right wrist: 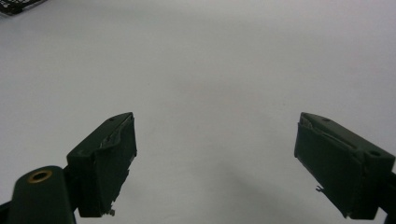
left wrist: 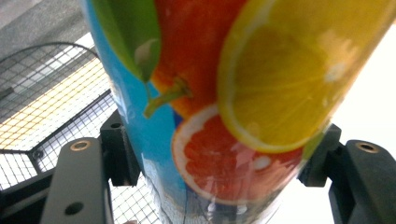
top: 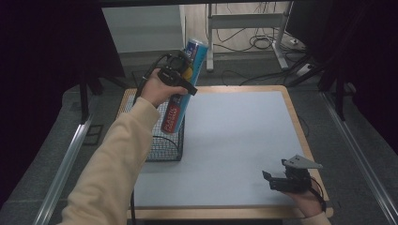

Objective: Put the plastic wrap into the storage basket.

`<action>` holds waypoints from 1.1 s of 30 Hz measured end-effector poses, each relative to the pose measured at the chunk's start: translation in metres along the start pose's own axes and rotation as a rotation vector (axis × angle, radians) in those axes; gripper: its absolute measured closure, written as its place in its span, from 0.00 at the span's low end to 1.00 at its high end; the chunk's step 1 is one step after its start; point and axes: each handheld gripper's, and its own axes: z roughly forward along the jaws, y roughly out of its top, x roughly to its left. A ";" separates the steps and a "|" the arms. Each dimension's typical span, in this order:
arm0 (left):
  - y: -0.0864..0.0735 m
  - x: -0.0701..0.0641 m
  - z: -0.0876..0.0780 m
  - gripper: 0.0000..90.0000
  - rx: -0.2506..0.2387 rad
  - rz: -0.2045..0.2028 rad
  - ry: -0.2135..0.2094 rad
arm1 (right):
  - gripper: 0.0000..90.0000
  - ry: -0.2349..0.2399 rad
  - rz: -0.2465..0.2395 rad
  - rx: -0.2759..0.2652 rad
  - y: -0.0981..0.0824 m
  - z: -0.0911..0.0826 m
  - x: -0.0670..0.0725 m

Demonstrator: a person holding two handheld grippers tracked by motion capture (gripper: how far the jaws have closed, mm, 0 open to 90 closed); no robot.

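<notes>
So the left gripper (top: 180, 75) has its jaws clamped around a tall can (top: 184, 89), held tilted in the air over the wire basket (top: 164, 145) at the table's (top: 234, 140) left edge. The can's blue with a red lower label; up close in the left gripper view (left wrist: 219, 116) it's covered in printed citrus slices and a green leaf. Can't tell what's inside the basket. The right gripper (top: 277, 174) sits low near the front right corner, jaws spread wide with nothing between them.
</notes>
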 end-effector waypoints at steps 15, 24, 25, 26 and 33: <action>-0.021 0.022 0.010 0.35 0.030 -0.033 0.029 | 0.15 0.000 -0.002 0.004 0.000 0.000 0.001; -0.031 0.030 0.020 0.35 0.056 -0.048 0.039 | 0.15 -0.002 0.001 0.010 -0.001 0.001 0.001; -0.032 0.031 0.020 0.35 0.061 -0.049 0.042 | 0.15 -0.002 0.001 0.010 -0.001 0.001 0.001; -0.033 0.032 0.021 0.35 0.065 -0.049 0.045 | 0.15 -0.001 0.001 0.010 -0.001 0.001 0.001; -0.037 0.038 0.029 0.35 0.076 -0.060 0.060 | 0.15 -0.002 0.000 0.012 -0.001 0.002 0.001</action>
